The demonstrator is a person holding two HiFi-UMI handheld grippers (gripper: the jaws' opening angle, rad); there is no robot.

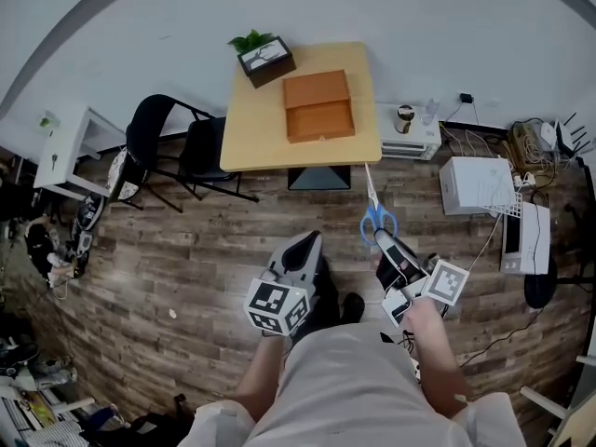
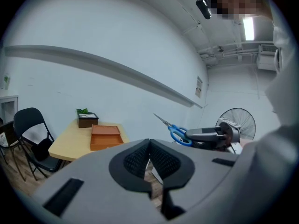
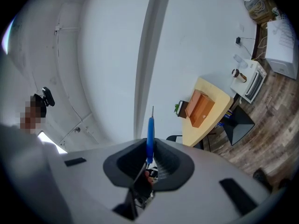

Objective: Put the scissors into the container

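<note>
Blue-handled scissors (image 1: 375, 214) stick out of my right gripper (image 1: 384, 241), blades pointing toward the table; the jaws are shut on the handles. In the right gripper view the scissors (image 3: 150, 134) stand edge-on between the pads. They also show in the left gripper view as scissors (image 2: 175, 130) held by the other gripper. The orange container (image 1: 318, 106) lies on the wooden table (image 1: 256, 128), also seen as container (image 2: 105, 136) and container (image 3: 201, 107). My left gripper (image 1: 303, 250) hangs over the floor, shut and empty, its pads (image 2: 148, 160) pressed together.
A dark planter box (image 1: 264, 59) stands at the table's far left corner. Black folding chairs (image 1: 177, 147) sit left of the table. A white appliance shelf (image 1: 410, 138), a white box (image 1: 477, 184) and cables lie on the right. A fan (image 2: 238, 120) stands behind.
</note>
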